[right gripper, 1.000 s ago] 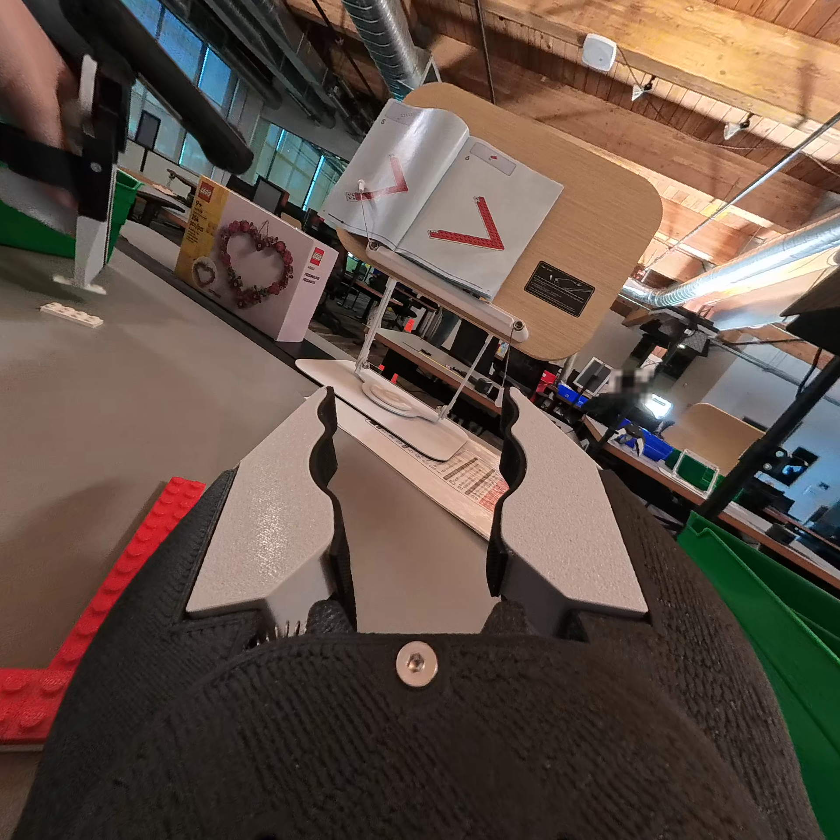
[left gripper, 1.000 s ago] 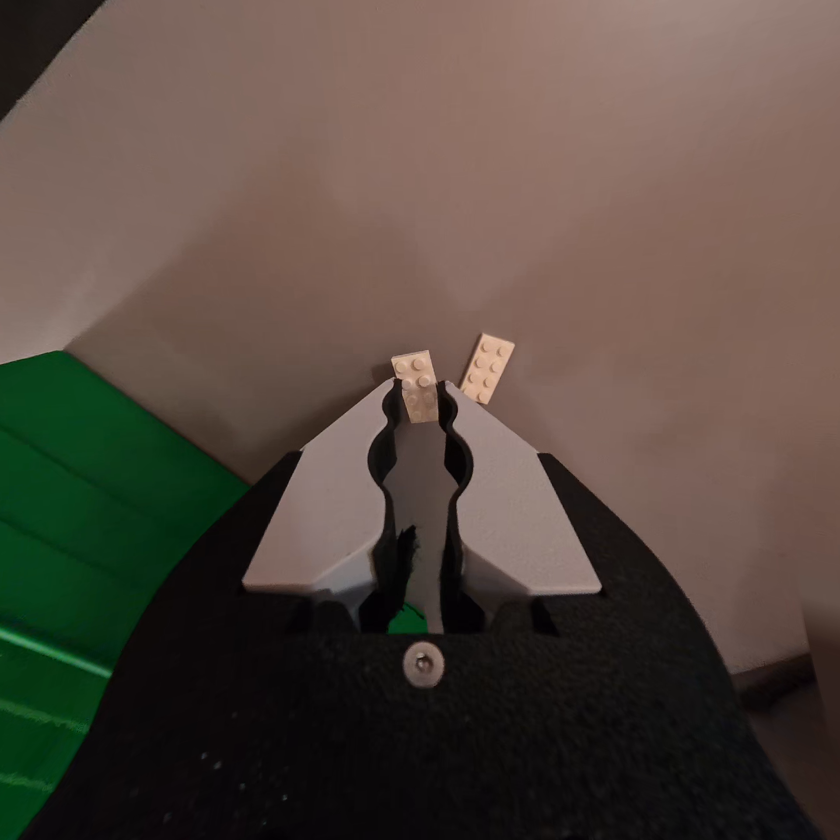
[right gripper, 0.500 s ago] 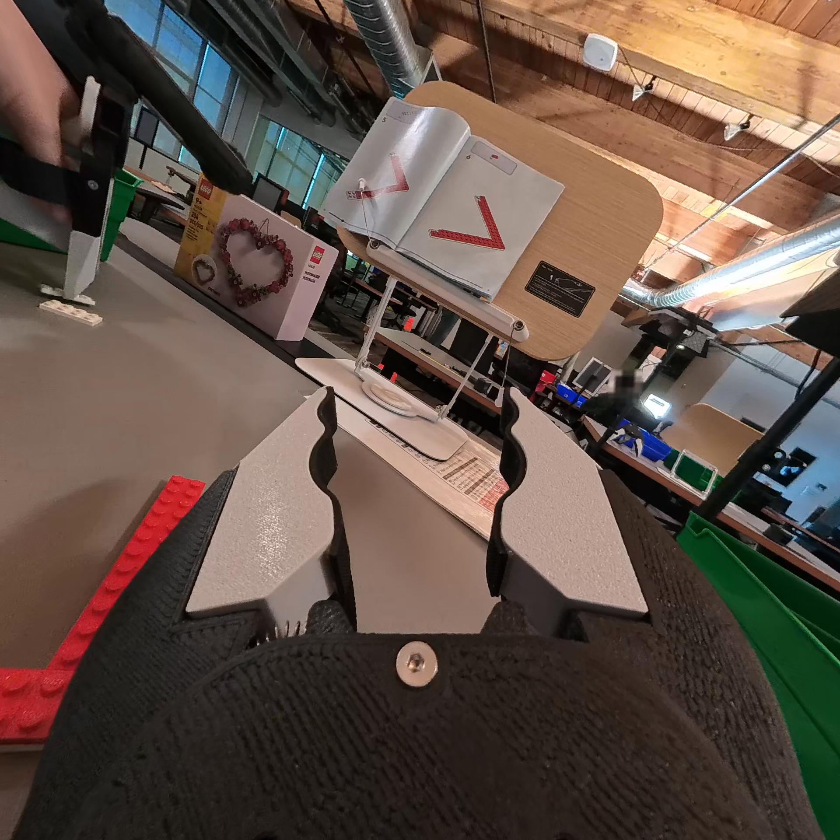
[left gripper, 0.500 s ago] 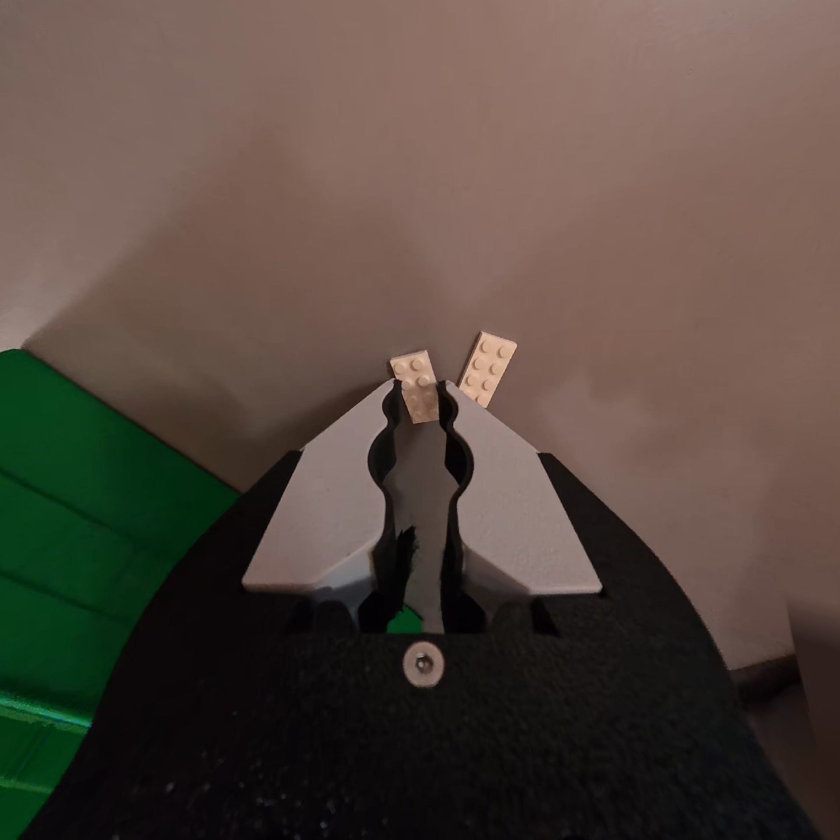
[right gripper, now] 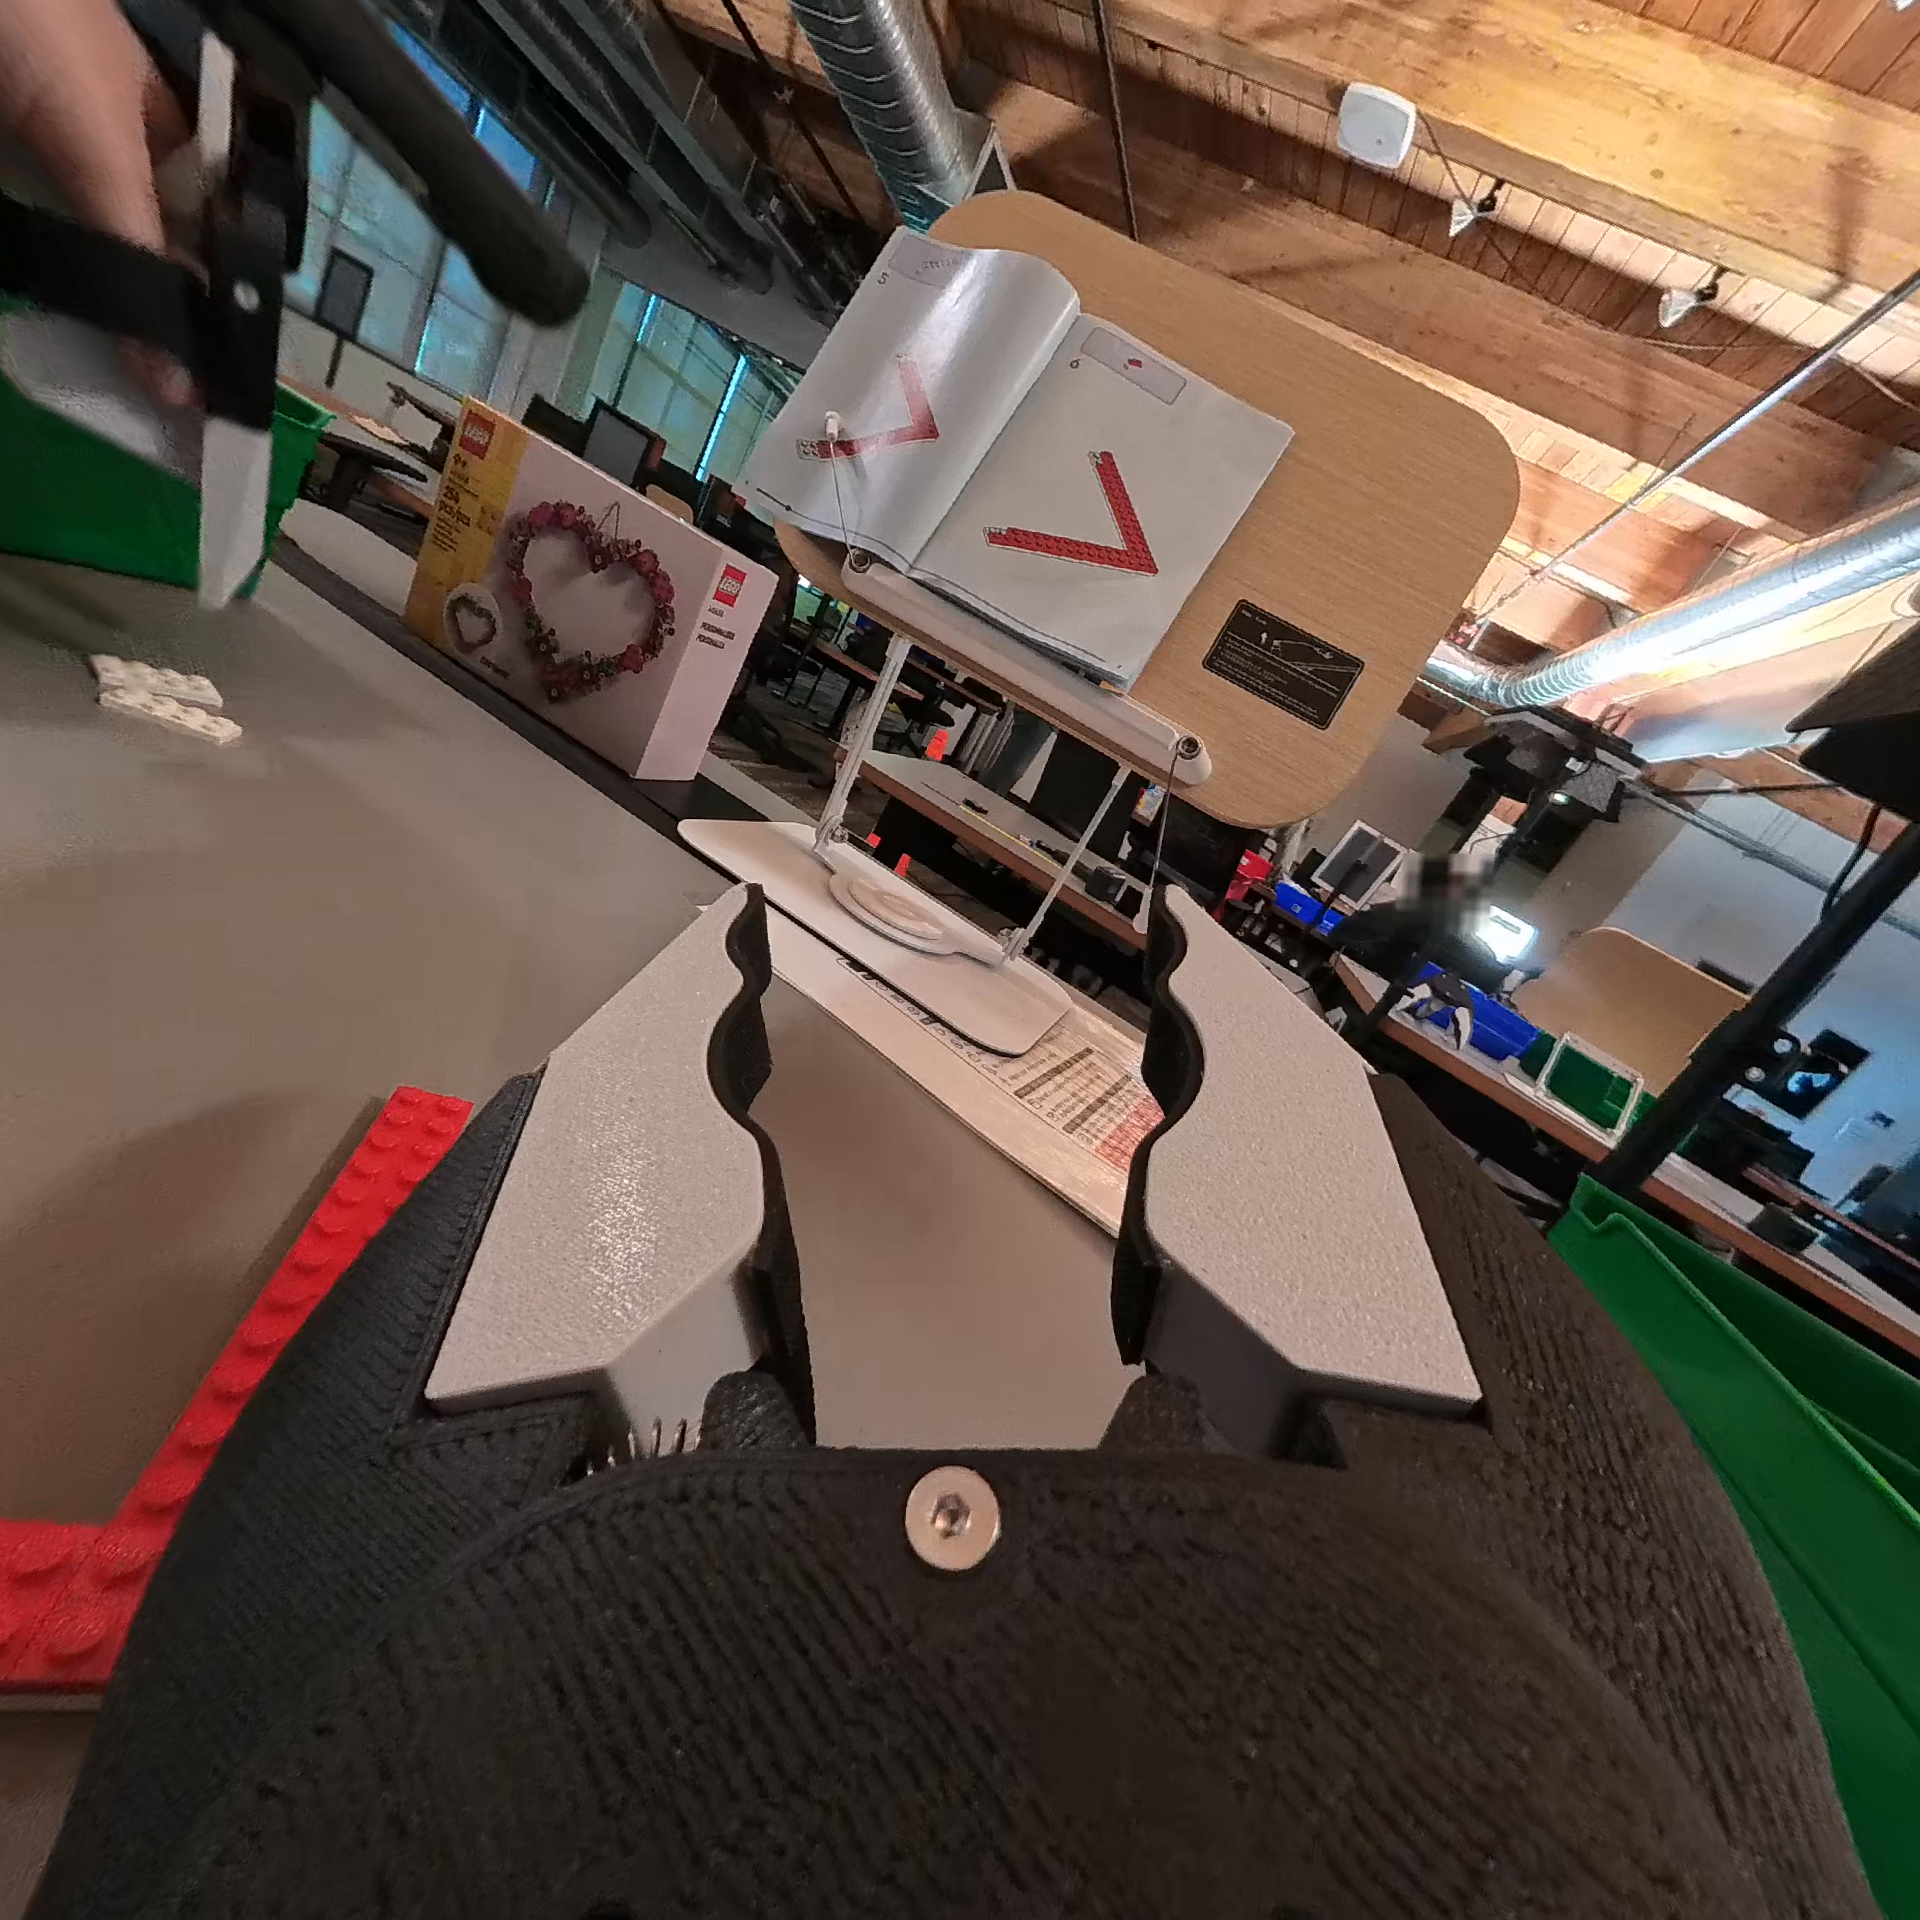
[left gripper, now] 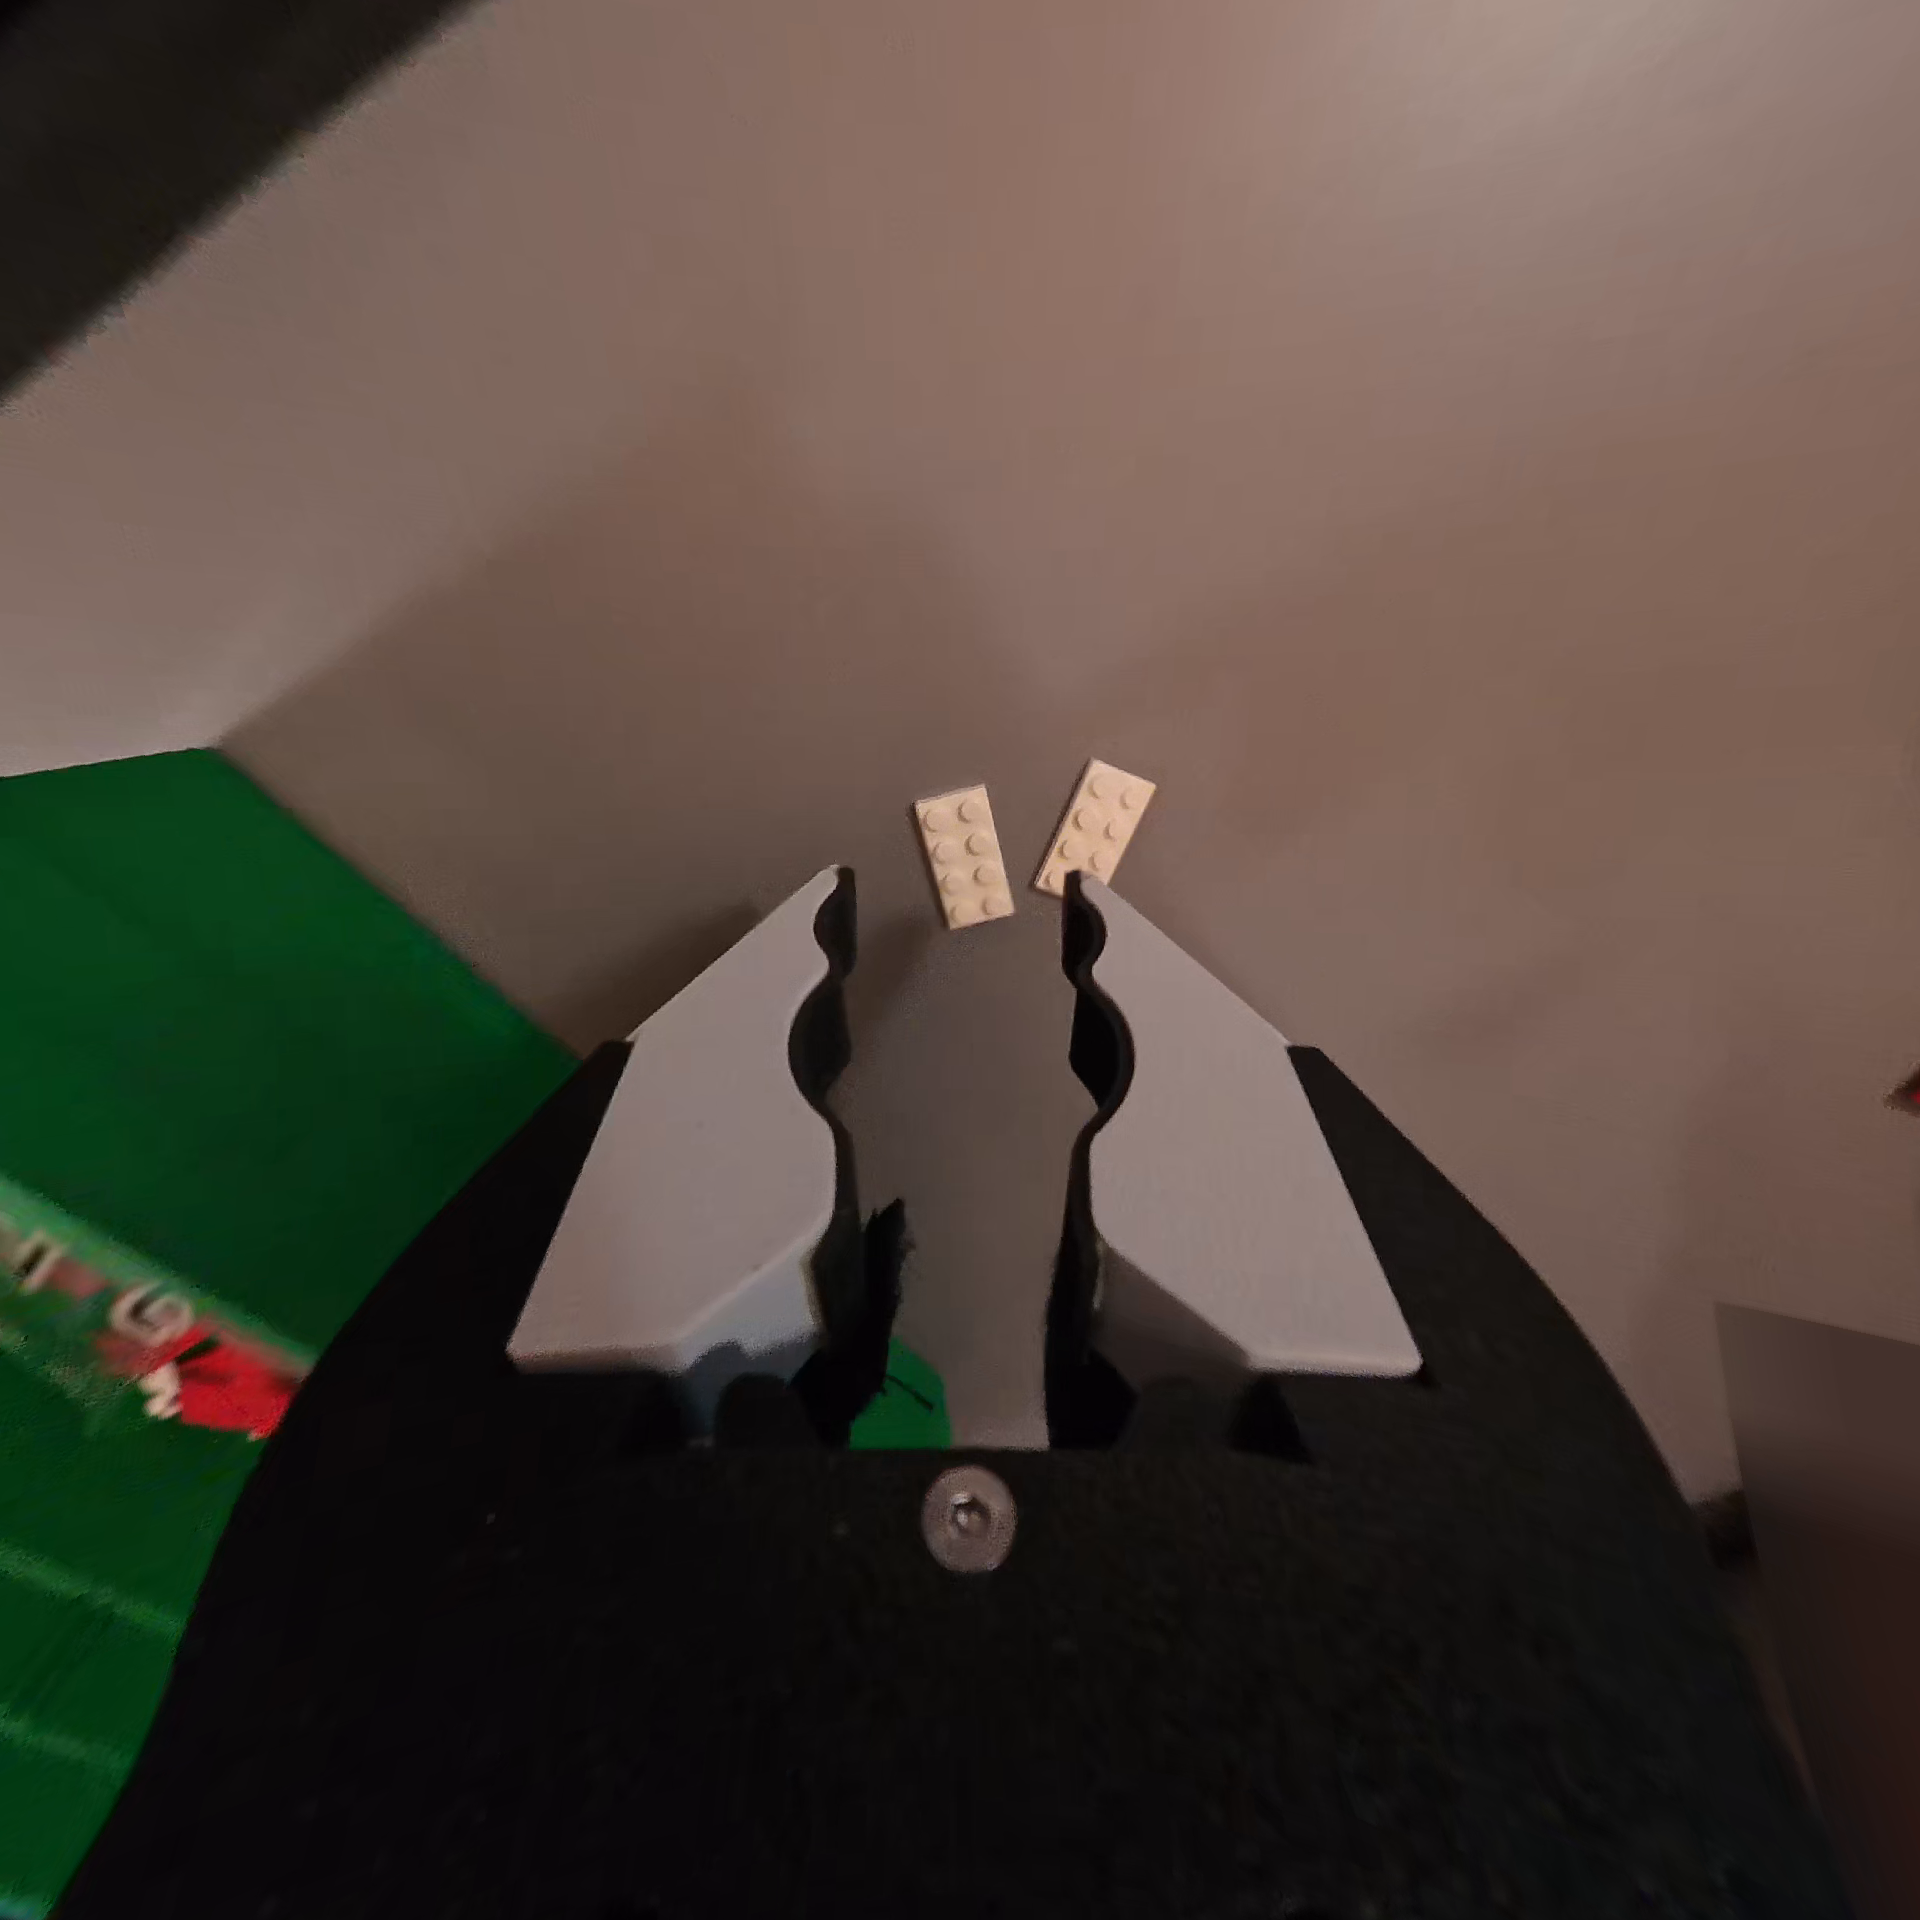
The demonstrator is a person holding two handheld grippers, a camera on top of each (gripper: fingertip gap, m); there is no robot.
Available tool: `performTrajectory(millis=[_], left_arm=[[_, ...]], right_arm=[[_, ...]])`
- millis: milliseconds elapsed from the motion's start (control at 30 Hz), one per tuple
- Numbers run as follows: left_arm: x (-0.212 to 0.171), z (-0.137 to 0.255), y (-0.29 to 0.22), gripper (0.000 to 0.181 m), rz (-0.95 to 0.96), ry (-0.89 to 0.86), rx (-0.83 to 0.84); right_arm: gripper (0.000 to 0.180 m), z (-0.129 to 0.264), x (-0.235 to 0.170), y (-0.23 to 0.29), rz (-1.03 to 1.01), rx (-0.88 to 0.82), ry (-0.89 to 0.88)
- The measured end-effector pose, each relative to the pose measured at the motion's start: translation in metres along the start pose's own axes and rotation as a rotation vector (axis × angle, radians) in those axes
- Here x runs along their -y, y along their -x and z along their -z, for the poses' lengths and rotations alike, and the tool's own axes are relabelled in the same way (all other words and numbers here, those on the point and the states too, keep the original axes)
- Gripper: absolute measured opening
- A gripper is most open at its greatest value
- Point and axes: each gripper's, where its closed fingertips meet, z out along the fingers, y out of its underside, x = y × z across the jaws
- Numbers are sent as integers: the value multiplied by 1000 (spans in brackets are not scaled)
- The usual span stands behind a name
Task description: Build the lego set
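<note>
Plates, two of them, small and cream-white with round bumps on top, lie flat on the smooth grey table point(left gripper: 1351, 520). The left plate point(left gripper: 963, 862) sits just past the tips of the left gripper point(left gripper: 958, 894), and the right plate point(left gripper: 1094, 828) lies just beside it, tilted a little, not touching. The left gripper points down at the table. Its two grey fingers point(left gripper: 717, 1122) are wide apart with nothing between them. They have wavy black inner edges and grow out of a rough black body. A green bin point(left gripper: 208, 1039) sits to the left.

The right gripper point(right gripper: 951, 914) lies low, close to the table, and looks across it. Its grey grainy fingers point(right gripper: 623, 1195) are also spread apart and empty. Beside it on the left lies a long red lego piece point(right gripper: 260, 1351), flat and bumpy, bent like a corner. Far off to the left, the other gripper hangs above the two pale plates point(right gripper: 161, 696), which look blurry from here.

A white set box point(right gripper: 592, 592) with a yellow end shows a heart made of flowers. Behind it a wooden book stand point(right gripper: 1351, 582) on thin metal legs holds an open booklet point(right gripper: 1018, 478) with red V shapes drawn on it. A printed paper sheet point(right gripper: 1060, 1091) lies under the stand. Another green bin point(right gripper: 1766, 1403) is on the right.
</note>
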Motion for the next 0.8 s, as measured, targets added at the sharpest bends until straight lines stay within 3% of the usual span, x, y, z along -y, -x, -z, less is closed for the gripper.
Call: performTrajectory(millis=[233, 367, 433, 800], left_arm=[[-18, 109, 54, 21, 20, -190, 140], [-55, 138, 92, 7, 92, -202, 188], [-73, 136, 107, 0, 116, -195, 186], [-138, 55, 154, 6, 199, -16, 105]], right_arm=[[71, 1, 0, -1, -1, -2, -1], [71, 0, -1, 1, 14, 1, 6], [71, 0, -1, 1, 20, 1, 10], [71, -2, -5, 3, 61, -3, 35]])
